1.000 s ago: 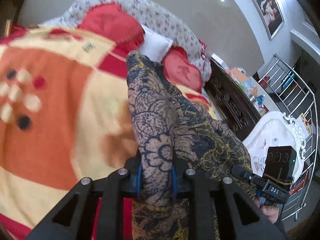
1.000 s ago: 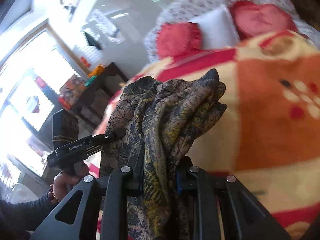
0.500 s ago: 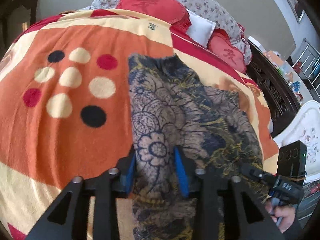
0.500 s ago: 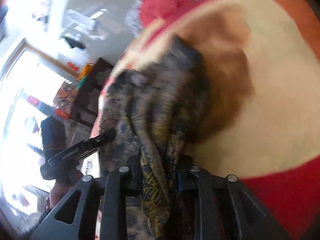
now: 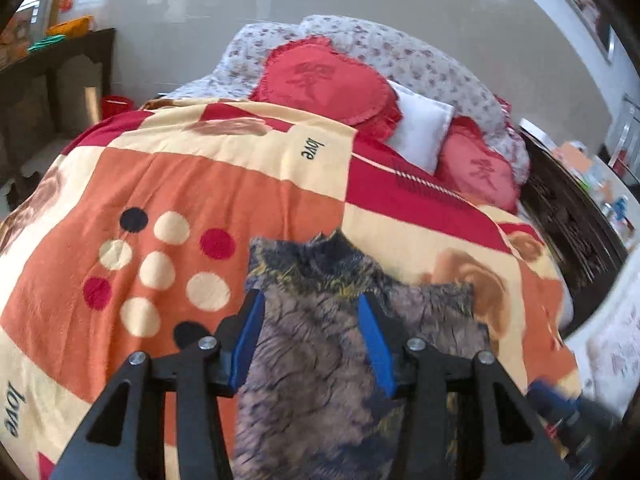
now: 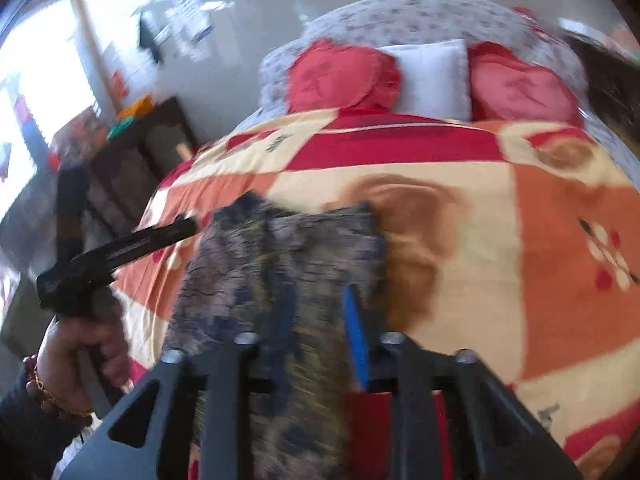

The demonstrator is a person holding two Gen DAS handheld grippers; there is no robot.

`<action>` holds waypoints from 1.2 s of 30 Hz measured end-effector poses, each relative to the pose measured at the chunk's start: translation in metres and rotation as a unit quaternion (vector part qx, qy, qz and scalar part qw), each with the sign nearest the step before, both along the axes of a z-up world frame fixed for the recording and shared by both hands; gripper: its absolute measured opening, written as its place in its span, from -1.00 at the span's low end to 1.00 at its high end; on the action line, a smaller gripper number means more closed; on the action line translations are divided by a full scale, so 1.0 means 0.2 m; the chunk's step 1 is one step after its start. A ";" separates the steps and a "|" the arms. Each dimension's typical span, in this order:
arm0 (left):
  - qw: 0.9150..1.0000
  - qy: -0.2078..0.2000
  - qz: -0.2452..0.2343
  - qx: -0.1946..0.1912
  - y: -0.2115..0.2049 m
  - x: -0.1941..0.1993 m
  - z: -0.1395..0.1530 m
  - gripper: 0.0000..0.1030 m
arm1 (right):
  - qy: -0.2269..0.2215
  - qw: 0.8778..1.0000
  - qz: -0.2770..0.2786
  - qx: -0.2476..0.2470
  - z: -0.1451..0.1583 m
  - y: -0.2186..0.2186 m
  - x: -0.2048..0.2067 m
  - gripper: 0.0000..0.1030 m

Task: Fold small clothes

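A dark patterned garment of thin fabric, navy and grey with mustard-yellow flecks [image 5: 320, 320], lies spread on an orange, cream and red fleece blanket [image 5: 192, 184] covering a bed, filling the lower centre of the left wrist view; its far edge reaches a little past the middle of the frame. The left gripper [image 5: 312, 320] stands over it at the bottom of the frame; its blue-padded jaws have just been opening and now sit apart, released, with the cloth lying between them and the pads not pressing on it. In the right wrist view the same garment [image 6: 280, 256] occupies the lower centre; the right gripper [image 6: 316, 320] is clenched on a bunched fold of it, the cloth running down between the black fingers; motion blur softens the weave. At the left of that frame a hand [image 6: 80, 348] wearing a gold bracelet grips the handle of the left gripper [image 6: 120, 248], whose tip meets the garment's left edge. Toward the top of both frames two red heart-shaped cushions [image 5: 328, 84] flank a white pillow [image 5: 420, 128] against a floral padded headboard [image 5: 400, 56]; dark wooden furniture [image 5: 52, 88] stands at the upper left.
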State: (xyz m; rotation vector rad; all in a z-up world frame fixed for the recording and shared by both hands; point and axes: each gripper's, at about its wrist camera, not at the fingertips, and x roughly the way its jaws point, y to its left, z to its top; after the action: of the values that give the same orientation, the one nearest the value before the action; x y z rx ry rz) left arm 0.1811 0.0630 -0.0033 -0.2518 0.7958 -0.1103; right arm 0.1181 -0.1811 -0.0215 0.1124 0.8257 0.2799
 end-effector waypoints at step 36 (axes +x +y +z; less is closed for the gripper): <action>0.996 0.017 0.020 0.090 -0.11 0.12 -0.39 0.02 | 0.005 0.999 -0.021 -0.050 -0.38 0.23 0.64 -1.00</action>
State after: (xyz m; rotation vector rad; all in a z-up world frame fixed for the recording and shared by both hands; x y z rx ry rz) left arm 0.2045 0.0402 -0.0804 -0.0993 0.8282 0.0027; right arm 0.2454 -0.1344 -0.0967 0.0371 0.8441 0.1986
